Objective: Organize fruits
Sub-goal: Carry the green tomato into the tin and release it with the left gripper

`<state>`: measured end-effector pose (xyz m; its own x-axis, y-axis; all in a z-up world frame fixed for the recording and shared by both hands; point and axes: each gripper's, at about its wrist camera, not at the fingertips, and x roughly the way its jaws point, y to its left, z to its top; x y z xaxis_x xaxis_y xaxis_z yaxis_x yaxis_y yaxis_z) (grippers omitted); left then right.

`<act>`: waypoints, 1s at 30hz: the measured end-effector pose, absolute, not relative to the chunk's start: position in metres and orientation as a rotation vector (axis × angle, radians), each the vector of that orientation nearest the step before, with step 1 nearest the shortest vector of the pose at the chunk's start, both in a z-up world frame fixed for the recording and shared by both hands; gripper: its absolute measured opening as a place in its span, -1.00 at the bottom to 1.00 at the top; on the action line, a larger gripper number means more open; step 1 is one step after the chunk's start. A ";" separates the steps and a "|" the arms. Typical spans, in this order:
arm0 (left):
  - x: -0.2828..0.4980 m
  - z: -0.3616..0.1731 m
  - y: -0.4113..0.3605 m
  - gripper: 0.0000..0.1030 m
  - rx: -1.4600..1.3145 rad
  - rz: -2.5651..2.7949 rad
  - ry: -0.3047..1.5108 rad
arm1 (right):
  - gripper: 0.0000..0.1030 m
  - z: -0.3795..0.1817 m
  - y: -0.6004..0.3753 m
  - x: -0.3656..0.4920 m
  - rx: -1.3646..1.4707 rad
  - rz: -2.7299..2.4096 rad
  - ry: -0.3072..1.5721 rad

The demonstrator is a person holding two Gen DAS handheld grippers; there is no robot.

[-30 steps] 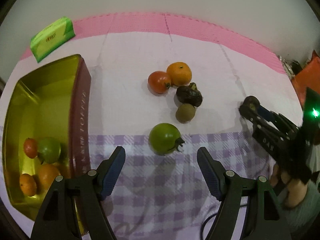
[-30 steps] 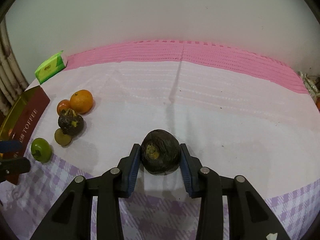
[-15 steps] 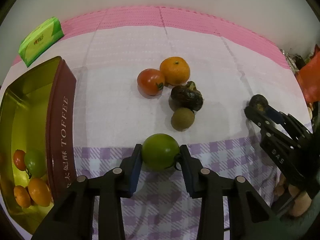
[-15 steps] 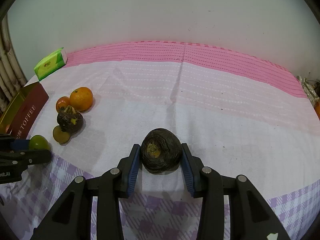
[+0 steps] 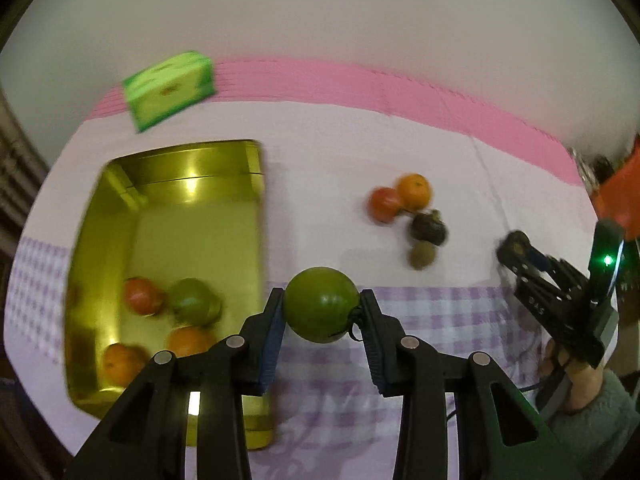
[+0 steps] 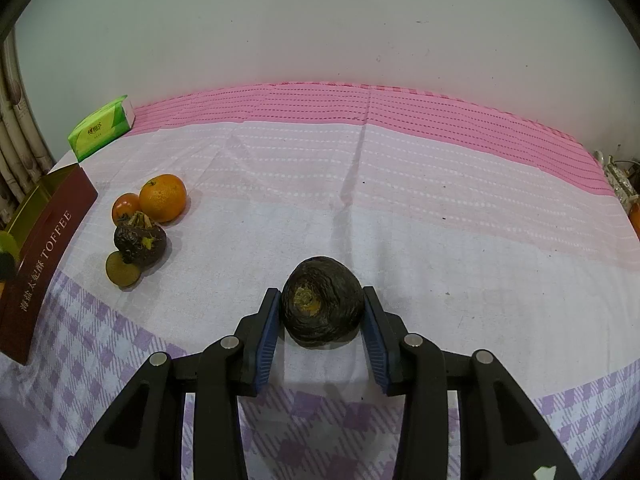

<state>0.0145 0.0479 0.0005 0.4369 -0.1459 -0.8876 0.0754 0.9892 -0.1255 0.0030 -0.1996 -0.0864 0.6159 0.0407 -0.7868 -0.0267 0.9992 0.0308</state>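
My left gripper is shut on a green tomato, held above the cloth beside the right wall of the gold toffee tin. Several orange, red and green fruits lie in the tin's near end. My right gripper is shut on a dark wrinkled fruit that rests on the tablecloth. To the left on the cloth sit an orange, a red tomato, a dark mangosteen and a small brown-green fruit. The same cluster shows in the left wrist view.
A green tissue pack lies at the back left by the wall. The tin's maroon side reads TOFFEE. The right gripper's body and the hand holding it show at the right of the left wrist view.
The left gripper closed on the green tomato, lifted it off the cloth and swung left toward the tin. The right gripper stayed still on the dark fruit.
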 end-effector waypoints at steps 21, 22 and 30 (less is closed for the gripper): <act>-0.021 -0.040 0.143 -0.27 -0.148 0.072 1.236 | -0.25 -0.086 -0.199 0.004 0.014 0.037 0.908; -0.022 -0.041 0.143 -0.26 -0.149 0.072 1.237 | -0.25 -0.086 -0.199 0.004 0.014 0.037 0.907; -0.015 -0.042 0.145 -0.25 -0.137 0.076 1.230 | -0.25 -0.086 -0.198 0.004 0.013 0.036 0.908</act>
